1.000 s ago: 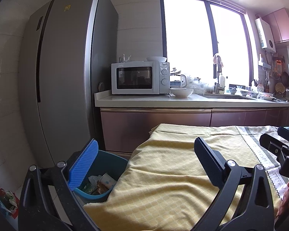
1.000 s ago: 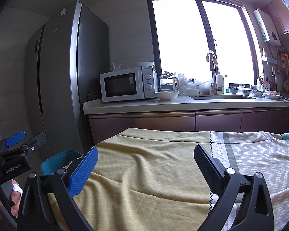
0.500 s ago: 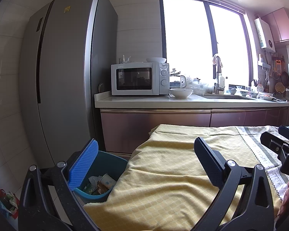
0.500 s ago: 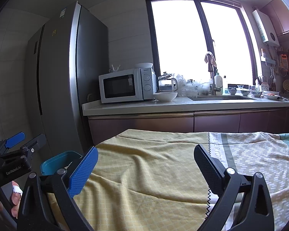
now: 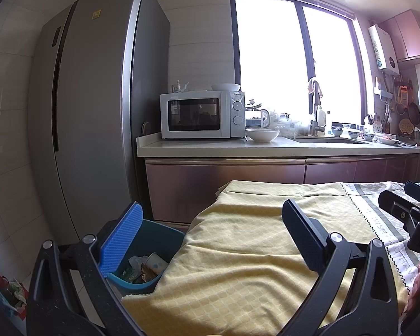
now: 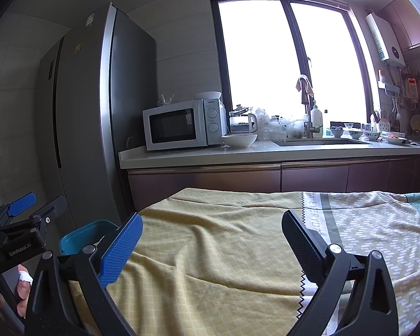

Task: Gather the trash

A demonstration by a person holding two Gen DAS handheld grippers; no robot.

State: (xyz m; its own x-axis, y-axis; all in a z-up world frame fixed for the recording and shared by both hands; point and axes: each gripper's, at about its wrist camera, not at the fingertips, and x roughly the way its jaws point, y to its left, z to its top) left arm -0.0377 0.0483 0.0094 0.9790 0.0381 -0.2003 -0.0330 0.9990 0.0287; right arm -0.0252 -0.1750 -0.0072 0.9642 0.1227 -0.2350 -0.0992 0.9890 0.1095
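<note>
A teal trash bin (image 5: 156,240) stands on the floor at the left end of the table and holds crumpled wrappers and a paper cup (image 5: 156,263). It also shows in the right wrist view (image 6: 84,238). My left gripper (image 5: 212,240) is open and empty, held over the table's left end beside the bin. My right gripper (image 6: 212,245) is open and empty over the yellow tablecloth (image 6: 210,240). Each gripper shows at the edge of the other's view: the right one (image 5: 411,207), the left one (image 6: 22,218). No trash shows on the cloth.
A tall grey fridge (image 5: 92,128) stands behind the bin. The counter (image 5: 266,148) behind the table carries a microwave (image 5: 201,114), a white bowl (image 5: 261,135), a kettle and a sink. A colourful bag (image 5: 5,294) lies on the floor at the far left.
Both grippers have stayed open and empty. The right wrist view has drifted slightly; the left one has hardly moved.
</note>
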